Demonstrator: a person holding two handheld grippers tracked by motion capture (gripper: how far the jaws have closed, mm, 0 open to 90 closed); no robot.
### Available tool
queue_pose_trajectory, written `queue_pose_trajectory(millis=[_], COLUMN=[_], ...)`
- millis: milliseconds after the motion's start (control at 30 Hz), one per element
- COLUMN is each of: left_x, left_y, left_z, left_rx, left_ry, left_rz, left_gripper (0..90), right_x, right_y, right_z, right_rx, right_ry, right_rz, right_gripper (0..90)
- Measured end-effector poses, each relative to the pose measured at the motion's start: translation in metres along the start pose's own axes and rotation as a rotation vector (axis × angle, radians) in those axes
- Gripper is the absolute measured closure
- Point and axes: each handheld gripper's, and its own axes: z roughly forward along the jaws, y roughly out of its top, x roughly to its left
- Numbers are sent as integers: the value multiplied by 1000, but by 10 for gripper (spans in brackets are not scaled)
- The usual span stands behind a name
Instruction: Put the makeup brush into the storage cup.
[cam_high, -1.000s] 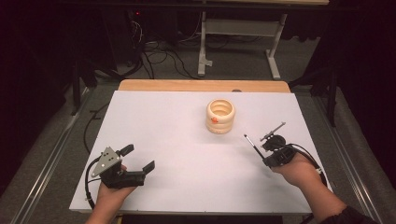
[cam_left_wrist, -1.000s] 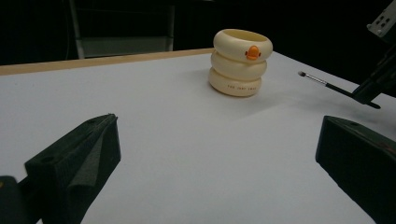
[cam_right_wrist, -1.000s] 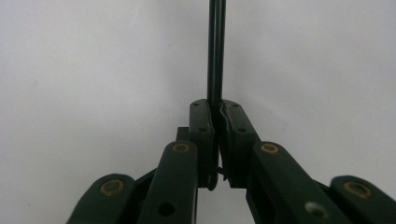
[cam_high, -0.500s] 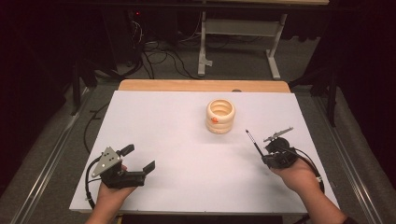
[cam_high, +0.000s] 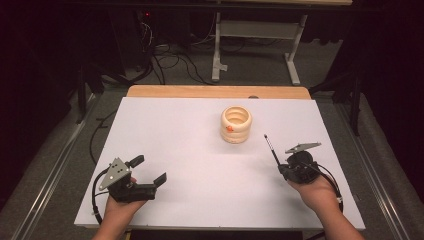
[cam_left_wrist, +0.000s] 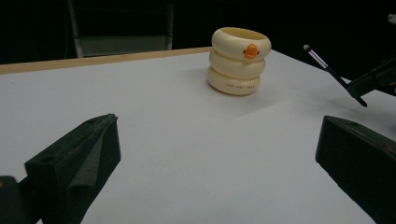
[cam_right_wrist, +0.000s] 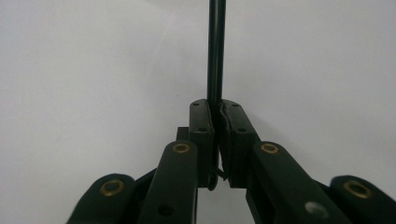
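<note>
Cream ringed holder stands upright at table centre-far, orange duck mark on its side; inside not visible from these angles. Right gripper at right, jaws clamped tight on thin black brush, which slants up toward the holder, tip near but apart. Left gripper at near-left, jaws spread wide, holding nothing.

Two black foam-padded fingers stand wide apart over the white surface. Beyond them sits a cream holder of three stacked rings with an orange duck mark. To its right, a thin black brush slants up, its tip clear of the holder.
</note>
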Motion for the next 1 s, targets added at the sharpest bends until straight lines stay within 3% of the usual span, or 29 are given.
queue_pose_trajectory(millis=[167, 667, 1000], left_x=[-1, -1, -1], left_y=[-1, -4, -5], left_z=[1, 4, 5], left_rx=[1, 17, 28], left_ry=[1, 8, 14], left_rz=[2, 3, 5], left_gripper=[7, 7, 7], right_x=[0, 3, -1], right_y=[-4, -10, -14], right_z=[3, 4, 2], right_rx=[-55, -173, -244], right_ry=[34, 44, 49], right_rz=[30, 31, 59], right_gripper=[865, 864, 864])
